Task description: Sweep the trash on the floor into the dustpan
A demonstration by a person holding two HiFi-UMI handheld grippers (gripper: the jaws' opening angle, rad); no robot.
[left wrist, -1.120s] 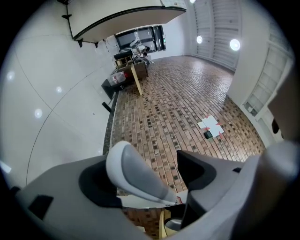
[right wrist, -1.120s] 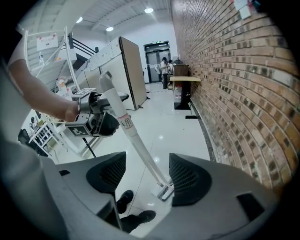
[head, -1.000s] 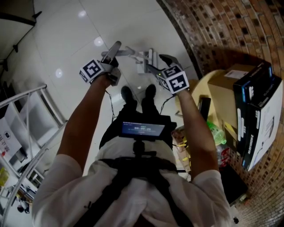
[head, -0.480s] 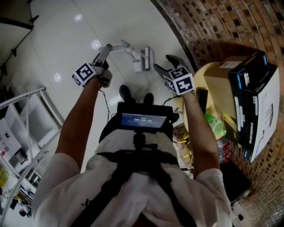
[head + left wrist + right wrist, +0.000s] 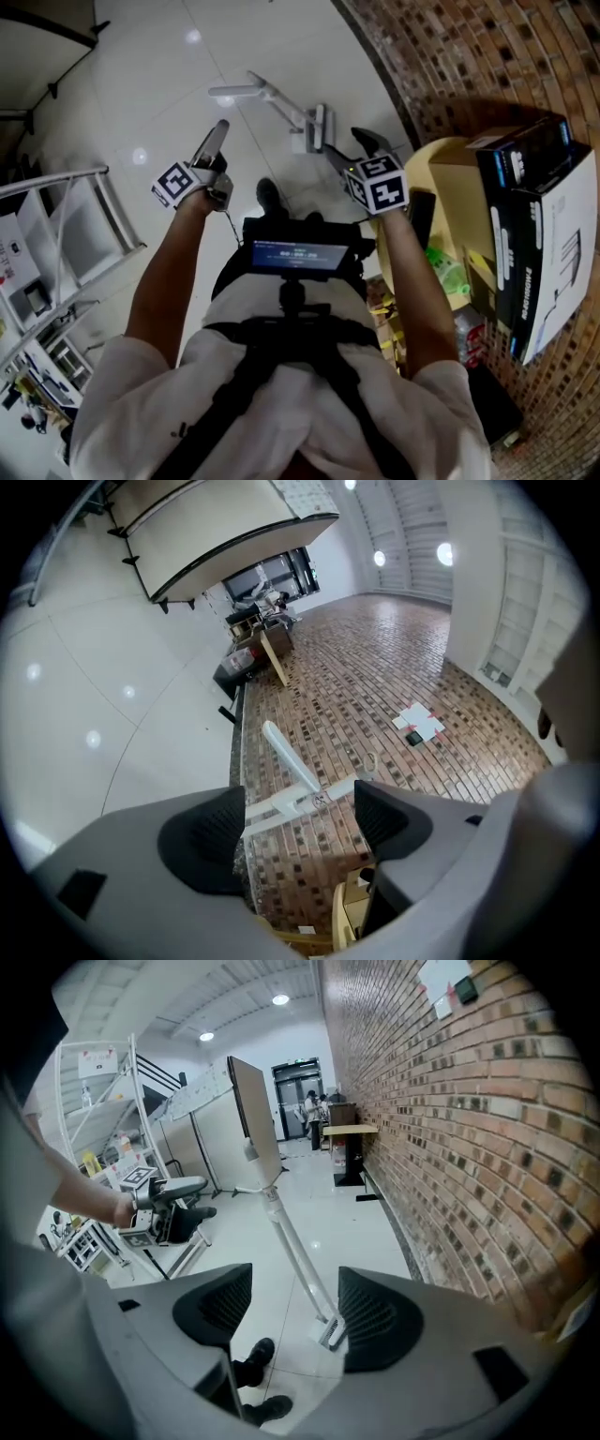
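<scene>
Your white sweeping tool [image 5: 310, 129] stands on the shiny white floor [image 5: 141, 84]. It is just past your shoes [image 5: 270, 197] and close to the bottom of the brick wall [image 5: 450, 56]. It has a small flat foot [image 5: 334, 1331] with little slits in it, and that foot sits on the tiles. A long thin handle [image 5: 296, 1252] goes up from the foot and slants off toward your left. The top end bends into a flat grip [image 5: 234, 92]. It may be the dustpan, the broom, or both clipped together. It looks too small to tell.
</scene>
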